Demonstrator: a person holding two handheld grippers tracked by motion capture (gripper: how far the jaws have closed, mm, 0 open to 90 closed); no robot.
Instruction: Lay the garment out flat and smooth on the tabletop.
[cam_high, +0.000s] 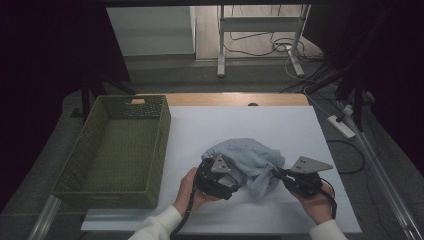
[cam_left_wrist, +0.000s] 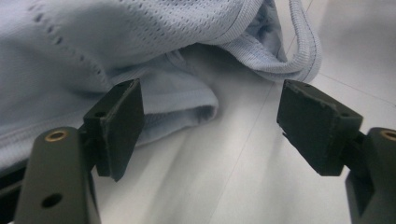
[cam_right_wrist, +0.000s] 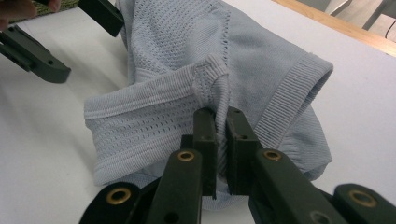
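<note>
Mid-fold on garment (cam_high: 247, 162), lower centre of table (cam_high: 210, 125). Right gripper (cam_right_wrist: 221, 122) pinched tight on ribbed seam. Left gripper (cam_left_wrist: 210, 116) wide apart, empty, at hem. Next: close on hem, then lift toward basket (cam_high: 75, 192), frame left.

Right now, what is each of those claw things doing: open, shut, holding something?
Left gripper: open, holding nothing, beside the pale blue garment.
Right gripper: shut on a fold of the garment.
</note>
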